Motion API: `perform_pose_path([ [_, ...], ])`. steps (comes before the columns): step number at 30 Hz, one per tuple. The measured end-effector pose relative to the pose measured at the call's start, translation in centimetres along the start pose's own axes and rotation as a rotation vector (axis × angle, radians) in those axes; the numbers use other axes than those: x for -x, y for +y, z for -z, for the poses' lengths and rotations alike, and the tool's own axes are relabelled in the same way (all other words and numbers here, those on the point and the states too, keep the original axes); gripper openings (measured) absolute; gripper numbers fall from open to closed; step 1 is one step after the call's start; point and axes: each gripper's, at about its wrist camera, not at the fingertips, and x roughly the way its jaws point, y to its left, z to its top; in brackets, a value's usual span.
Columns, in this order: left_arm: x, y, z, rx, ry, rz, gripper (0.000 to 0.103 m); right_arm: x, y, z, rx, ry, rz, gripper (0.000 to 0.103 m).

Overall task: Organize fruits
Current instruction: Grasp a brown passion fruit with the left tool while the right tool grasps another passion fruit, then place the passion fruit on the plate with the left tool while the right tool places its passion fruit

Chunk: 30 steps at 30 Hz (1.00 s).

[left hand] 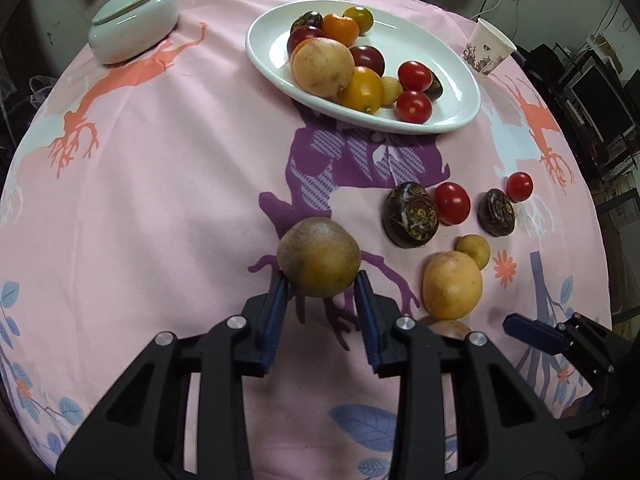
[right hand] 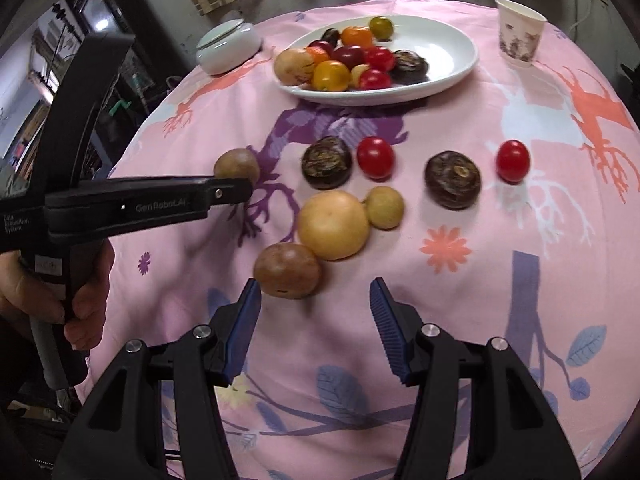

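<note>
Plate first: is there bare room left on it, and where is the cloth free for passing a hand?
The plate is bare on its cup-side half; its fruit crowds the half toward the lidded jar. The cloth is free between jar and left gripper. Crowded: the loose fruit cluster around the yellow fruit.

A: The tablecloth (right hand: pixel 460 184) looks like thin printed cloth — soft, matt, creased. The oval plate (left hand: pixel 452 80) is glossy white glazed ceramic, like the lidded jar (left hand: pixel 132 24).

B: The cup (right hand: pixel 520 34) looks like matt printed paper. The cherry tomatoes (right hand: pixel 375 157) are smooth and shiny — the two dark brown fruits (right hand: pixel 327 162) rough and dull.

A: The brownish round fruit (left hand: pixel 319 257) has a dull, faintly speckled skin. The left gripper (left hand: pixel 320 286) is matt black plastic with ribbed blue pads (left hand: pixel 273 320) and bright metal pins.
</note>
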Motion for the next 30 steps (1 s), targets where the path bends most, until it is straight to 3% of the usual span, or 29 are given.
perform_pose_path([
  [7,1.6,0.7,0.2,0.024,-0.029,-0.003,0.034,-2.8,2.1,-0.9,0.049,0.042,0.041,0.057],
  [8,1.8,0.9,0.3,0.024,-0.03,-0.005,0.034,-3.1,2.1,-1.0,0.044,0.048,0.045,0.045],
  [9,2.0,1.0,0.3,0.023,-0.032,-0.006,0.034,-3.4,2.0,-1.1,0.036,0.057,0.036,0.041],
  [15,3.0,1.2,0.3,0.019,-0.055,-0.005,0.034,-2.2,1.6,-1.3,0.003,0.057,0.005,0.04],
  [19,4.5,0.8,-0.2,0.004,-0.086,0.017,0.034,1.3,0.9,-2.2,-0.027,-0.045,0.003,0.04],
  [25,6.8,-0.8,-1.9,-0.052,-0.152,0.057,0.034,6.2,1.0,-4.0,0.049,-0.297,0.174,0.04],
  [30,6.7,-2.5,-4.8,-0.087,-0.184,0.081,0.034,6.3,0.1,-7.2,0.067,-0.395,0.252,0.04],
])
